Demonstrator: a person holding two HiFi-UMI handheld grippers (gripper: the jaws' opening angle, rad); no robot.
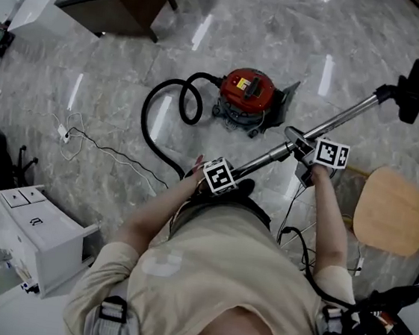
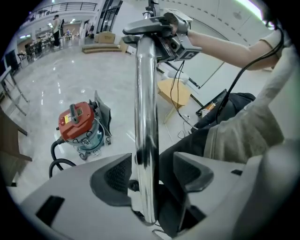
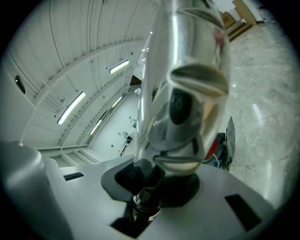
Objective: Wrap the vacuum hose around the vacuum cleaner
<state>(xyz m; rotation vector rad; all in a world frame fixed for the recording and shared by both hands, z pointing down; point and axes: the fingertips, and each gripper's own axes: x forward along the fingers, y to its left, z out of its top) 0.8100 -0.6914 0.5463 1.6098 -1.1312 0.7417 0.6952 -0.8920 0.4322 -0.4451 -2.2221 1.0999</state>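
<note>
head view: wand [image 1: 343, 117] btwn vacuum cleaner [image 1: 248, 94] & stool [image 1: 392, 210]

The black hose [image 1: 144, 114] passed under the person's forearm [image 1: 161, 210], its near end hidden. In the right gripper view the chrome wand [image 3: 187, 79] loomed blurred — only a red sliver of the vacuum cleaner [image 3: 219, 142] showed behind it.

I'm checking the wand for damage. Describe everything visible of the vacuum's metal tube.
The metal tube is a straight, shiny chrome pipe held slanted above the floor. A black floor nozzle caps its far end. The right gripper clamps it about midway; the left gripper straddles its lower end, jaws open, not pressing.
</note>
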